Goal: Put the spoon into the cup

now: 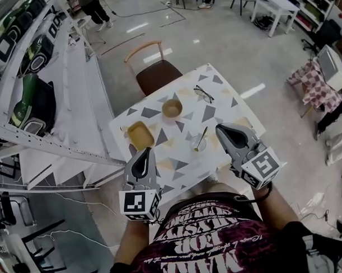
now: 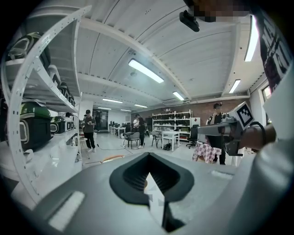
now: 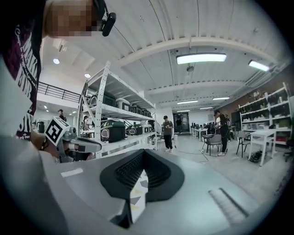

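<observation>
In the head view a clear cup point(image 1: 197, 145) stands on the triangle-patterned table point(image 1: 232, 111), right of centre. A spoon point(image 1: 202, 137) leans inside the cup with its handle sticking up. My left gripper point(image 1: 143, 155) is held over the table's near left edge, shut and empty. To the right of the cup my right gripper point(image 1: 223, 129) is also raised, shut and empty. In the left gripper view the left gripper point(image 2: 149, 178) has its jaws together, pointing level into the room. In the right gripper view the right gripper point(image 3: 140, 176) is closed too.
A round wooden bowl point(image 1: 171, 108), a yellow square dish point(image 1: 140, 135) and eyeglasses point(image 1: 203, 94) lie on the table. A chair point(image 1: 156, 74) stands at the far side. White shelving point(image 1: 47, 115) runs along the left. People stand far off in the room.
</observation>
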Demonstrator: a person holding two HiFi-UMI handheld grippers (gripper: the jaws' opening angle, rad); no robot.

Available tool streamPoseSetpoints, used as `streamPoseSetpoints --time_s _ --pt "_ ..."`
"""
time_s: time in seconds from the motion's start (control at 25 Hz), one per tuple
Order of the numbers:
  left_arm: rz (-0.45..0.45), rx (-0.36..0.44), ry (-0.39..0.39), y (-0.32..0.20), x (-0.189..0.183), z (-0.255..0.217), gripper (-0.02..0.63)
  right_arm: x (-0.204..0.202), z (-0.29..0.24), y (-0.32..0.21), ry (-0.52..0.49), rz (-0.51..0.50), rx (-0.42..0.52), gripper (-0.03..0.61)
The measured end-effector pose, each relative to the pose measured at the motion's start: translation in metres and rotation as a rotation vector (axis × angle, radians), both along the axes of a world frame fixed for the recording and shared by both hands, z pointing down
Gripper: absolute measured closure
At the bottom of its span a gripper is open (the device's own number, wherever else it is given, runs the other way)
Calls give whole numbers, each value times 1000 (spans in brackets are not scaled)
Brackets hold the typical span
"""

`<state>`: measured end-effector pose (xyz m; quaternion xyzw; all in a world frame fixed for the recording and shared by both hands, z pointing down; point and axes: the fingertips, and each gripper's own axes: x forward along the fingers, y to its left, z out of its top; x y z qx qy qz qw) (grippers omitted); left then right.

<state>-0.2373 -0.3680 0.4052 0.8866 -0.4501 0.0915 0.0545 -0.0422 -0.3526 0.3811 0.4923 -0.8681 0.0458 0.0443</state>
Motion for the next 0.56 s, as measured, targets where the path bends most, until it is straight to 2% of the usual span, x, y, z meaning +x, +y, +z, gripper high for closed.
streamPoseSetpoints --time_s 0.24,0.56 --pt "38 -13 3 8 2 9 614 -1 8 12 -2 28 -19 551" --pt "91 -24 15 8 30 12 614 7 11 24 -21 14 -32 551"
